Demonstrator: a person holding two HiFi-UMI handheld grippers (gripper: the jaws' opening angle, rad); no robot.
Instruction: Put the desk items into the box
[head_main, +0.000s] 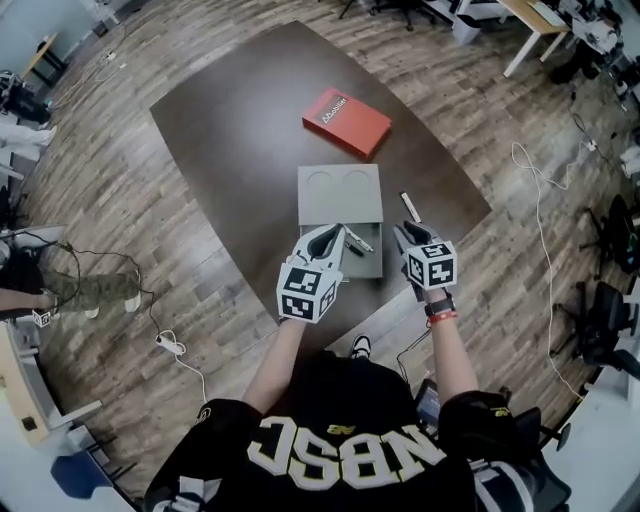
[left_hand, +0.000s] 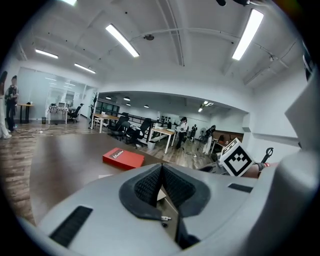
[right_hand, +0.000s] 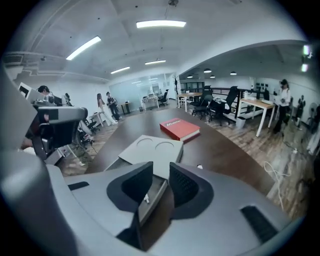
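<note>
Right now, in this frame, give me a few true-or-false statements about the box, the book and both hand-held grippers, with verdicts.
1. The red book lies on the table beyond the grey box. True.
2. The right hand-held gripper grips the book. False: its jaws stand apart with nothing between them.
3. The lid covers the box fully. False: it is slid back, and the open near part shows a pen inside.
4. A slim white item lies on the table, to the right of the box. True.
5. The left hand-held gripper has its jaws together. True.
</note>
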